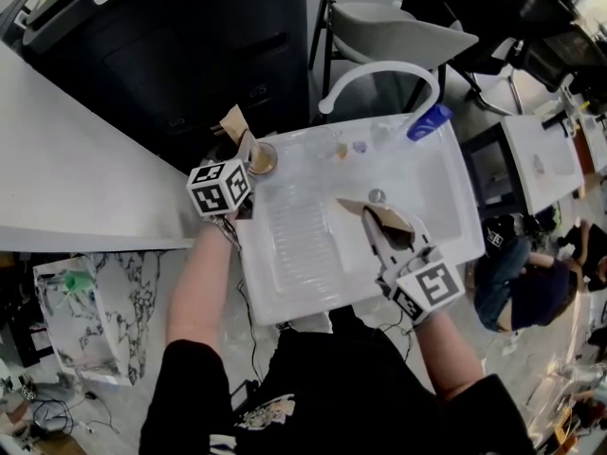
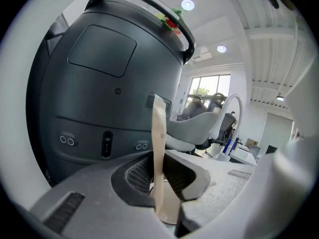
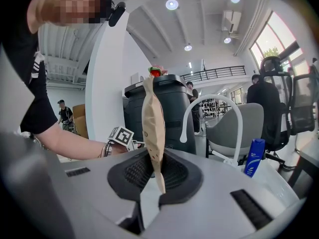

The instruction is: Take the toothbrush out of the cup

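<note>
At the far left corner of the sink [image 1: 303, 254]: the left tool [image 1: 248, 156], narrow, pinched on the toothbrush [image 1: 237, 123] in its thin tan paper wrap. Toothbrush straight up, low end down in the cup [image 1: 263, 159], top end poking out above. Cup right on that corner of the sink. From the left tool's own view [image 2: 160, 177]: toothbrush [image 2: 158, 133] squeezed between the two pads, cup [image 2: 169, 210] just under them.

Over the middle of the sink: the right tool [image 1: 375, 224], narrow too, holding a brown paper pack [image 1: 391, 218]. From the right tool's own view [image 3: 155, 176]: paper pack [image 3: 152, 118] upright, bottom tip gripped between the pads.

Along the far side of the sink: a bent white tap [image 1: 379, 72] and, by the far right corner, a blue bottle [image 1: 430, 121]. Past the sink, a big black bin [image 1: 190, 45]. Left of the sink, a white table [image 1: 76, 178].
</note>
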A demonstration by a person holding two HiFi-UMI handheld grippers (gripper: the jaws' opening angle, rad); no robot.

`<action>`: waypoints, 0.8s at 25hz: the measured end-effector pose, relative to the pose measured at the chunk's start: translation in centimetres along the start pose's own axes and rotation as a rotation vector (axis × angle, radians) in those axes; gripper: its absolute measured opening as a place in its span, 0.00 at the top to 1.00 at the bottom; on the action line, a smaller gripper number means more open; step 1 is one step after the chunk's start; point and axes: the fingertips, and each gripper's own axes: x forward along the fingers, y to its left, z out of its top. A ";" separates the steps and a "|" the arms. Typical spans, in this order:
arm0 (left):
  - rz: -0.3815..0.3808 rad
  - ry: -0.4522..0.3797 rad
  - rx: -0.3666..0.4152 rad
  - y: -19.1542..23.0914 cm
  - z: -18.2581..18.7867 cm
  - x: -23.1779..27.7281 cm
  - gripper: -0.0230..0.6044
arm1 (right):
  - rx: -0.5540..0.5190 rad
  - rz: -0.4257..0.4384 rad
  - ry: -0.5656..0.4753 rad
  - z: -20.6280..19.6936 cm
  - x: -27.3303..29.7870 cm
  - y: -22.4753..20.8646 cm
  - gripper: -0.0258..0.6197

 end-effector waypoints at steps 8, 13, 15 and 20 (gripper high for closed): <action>-0.073 -0.110 0.053 -3.1 4.2 -4.0 0.89 | 0.004 0.006 -0.033 0.9 -0.3 1.3 0.92; -0.136 -0.177 0.109 -6.2 7.1 -8.4 0.89 | 0.009 0.008 -0.055 1.4 -0.8 2.2 0.92; -0.156 -0.202 0.142 -7.6 7.9 -10.5 0.89 | 0.003 0.012 -0.064 1.7 -1.0 2.7 0.92; -0.199 -0.243 0.175 -10.6 9.0 -16.5 0.89 | -0.014 0.016 -0.088 2.5 -1.7 4.1 0.92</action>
